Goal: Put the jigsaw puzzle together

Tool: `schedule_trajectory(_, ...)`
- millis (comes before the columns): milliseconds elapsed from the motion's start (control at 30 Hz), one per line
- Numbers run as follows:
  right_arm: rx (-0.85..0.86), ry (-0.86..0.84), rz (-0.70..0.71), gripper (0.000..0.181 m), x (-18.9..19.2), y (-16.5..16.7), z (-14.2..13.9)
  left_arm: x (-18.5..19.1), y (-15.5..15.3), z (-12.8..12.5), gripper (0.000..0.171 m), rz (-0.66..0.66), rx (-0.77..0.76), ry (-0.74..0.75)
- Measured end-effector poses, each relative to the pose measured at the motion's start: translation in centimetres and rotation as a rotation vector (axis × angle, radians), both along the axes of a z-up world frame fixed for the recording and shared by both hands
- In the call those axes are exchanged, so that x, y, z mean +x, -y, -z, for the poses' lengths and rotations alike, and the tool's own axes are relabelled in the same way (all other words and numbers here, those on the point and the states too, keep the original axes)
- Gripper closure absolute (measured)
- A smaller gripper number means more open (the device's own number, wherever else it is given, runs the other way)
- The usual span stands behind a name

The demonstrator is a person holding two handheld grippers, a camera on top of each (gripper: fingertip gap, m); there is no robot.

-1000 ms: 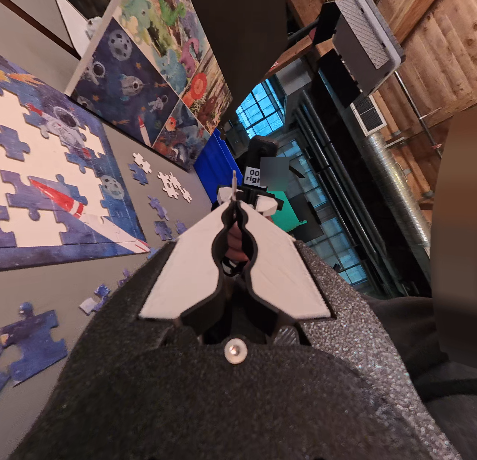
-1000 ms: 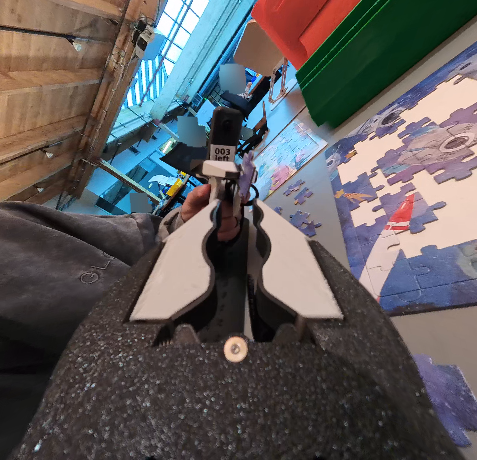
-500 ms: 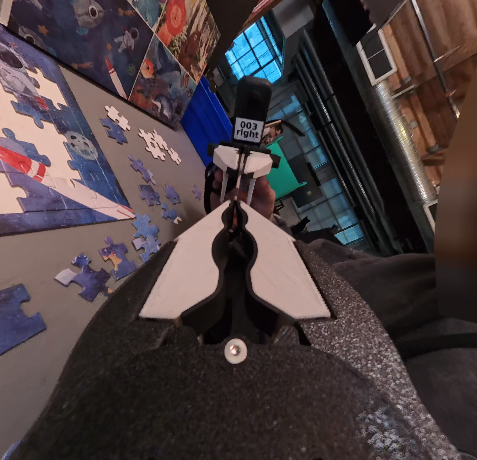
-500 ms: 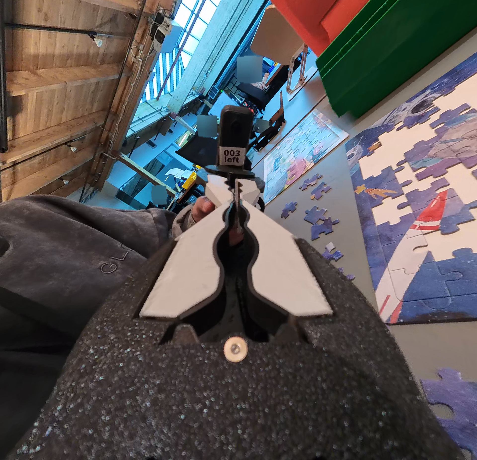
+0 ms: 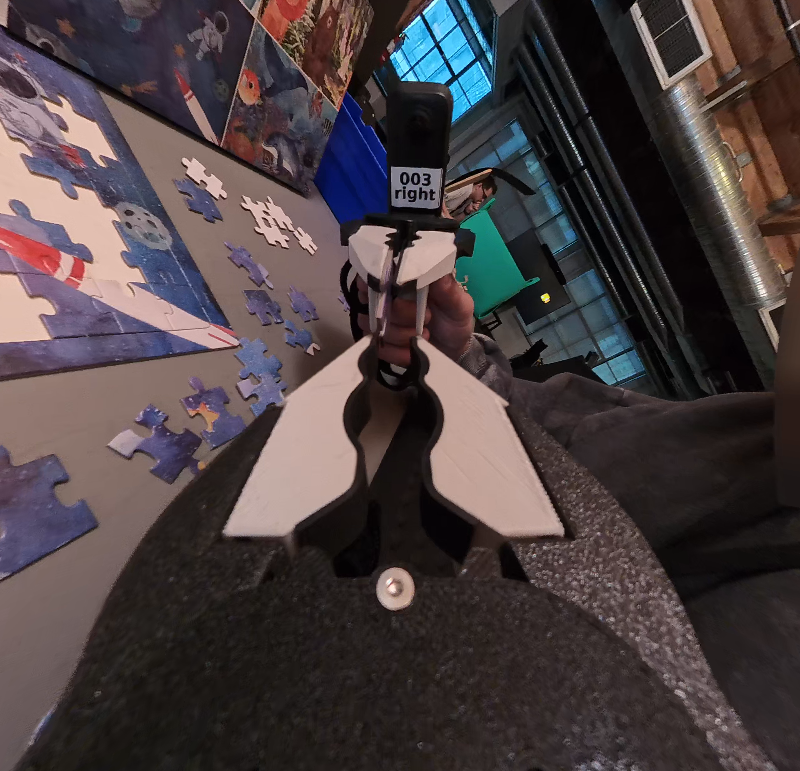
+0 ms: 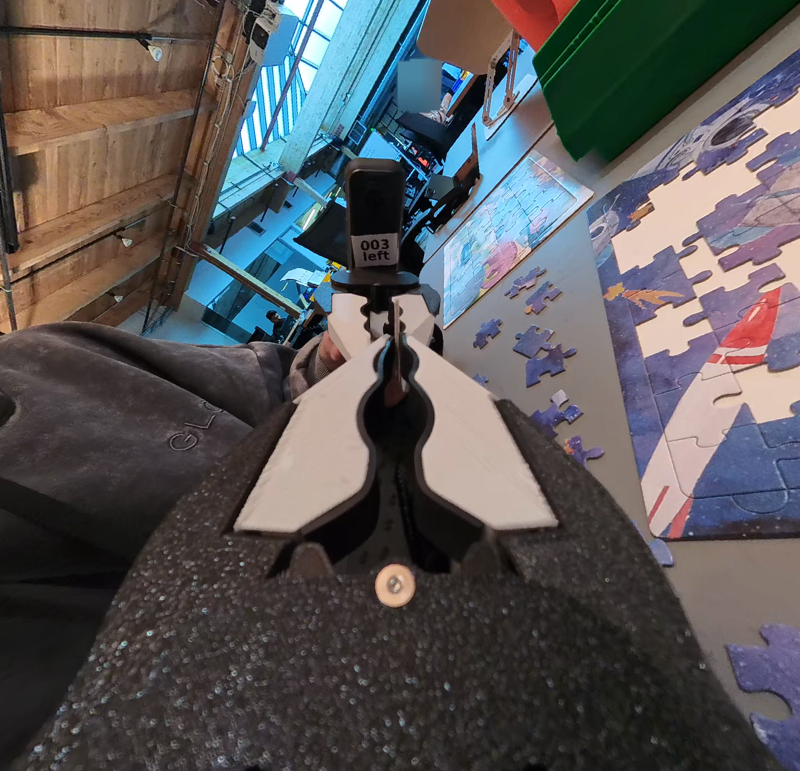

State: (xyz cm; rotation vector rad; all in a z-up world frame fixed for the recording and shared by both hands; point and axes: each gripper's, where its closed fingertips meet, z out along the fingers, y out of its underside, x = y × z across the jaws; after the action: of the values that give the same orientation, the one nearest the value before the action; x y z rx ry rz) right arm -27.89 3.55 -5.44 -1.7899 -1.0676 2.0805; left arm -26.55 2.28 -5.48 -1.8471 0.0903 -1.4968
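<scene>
The two grippers face each other above the grey table. My right gripper is shut on a thin purple-blue puzzle piece, seen edge-on between its tips. In the left wrist view the right gripper holds that piece upright. My left gripper is open and empty, its tips just in front of the piece; it also shows in the right wrist view. The partly filled space puzzle board lies to the left, and to the right in the right wrist view.
Loose pieces lie scattered on the table beside the board, also in the right wrist view. A picture box and a blue bin stand behind. A green bin and another finished puzzle lie beyond.
The left gripper held the piece a second ago with the right open. The right gripper closed on it, and the left has now opened and let go.
</scene>
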Motion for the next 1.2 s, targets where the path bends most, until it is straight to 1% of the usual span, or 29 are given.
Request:
schedule_trajectory(133,-0.005,0.007,-0.003,0.179,0.0,0.0,0.2,-0.5,0.0,0.1,0.158,-0.008,-0.001,-0.006)
schedule_trajectory(333,-0.002,0.017,-0.020,0.180,-0.1,0.4,0.3,-1.9,-0.6,-0.7,0.159,-0.051,0.028,0.000)
schedule_trajectory(433,-0.003,0.016,-0.023,0.179,-0.1,0.5,0.3,-1.6,-0.4,-0.4,0.170,-0.038,0.031,-0.005)
schedule_trajectory(600,-0.005,0.026,-0.018,0.180,-0.1,0.4,0.6,-1.5,-0.4,-0.1,0.171,-0.032,0.028,0.008)
schedule_trajectory(767,0.000,0.036,-0.034,0.179,-0.1,0.7,0.8,-2.2,-0.8,-0.7,0.171,-0.057,0.023,0.059)
schedule_trajectory(900,0.032,0.065,-0.075,0.179,-0.5,1.7,1.5,-2.6,-1.4,-1.1,0.170,-0.075,0.010,0.129)
schedule_trajectory(1033,0.038,0.075,-0.089,0.179,-0.6,2.2,1.9,-2.4,-1.4,-1.2,0.169,-0.071,0.021,0.129)
schedule_trajectory(1133,0.005,0.052,-0.064,0.180,-0.5,1.5,1.4,-3.2,-1.6,-1.5,0.161,-0.103,0.035,0.134)
schedule_trajectory(1200,-0.013,0.039,-0.045,0.180,-0.3,0.9,1.2,-3.6,-1.5,-1.2,0.160,-0.113,0.042,0.109)
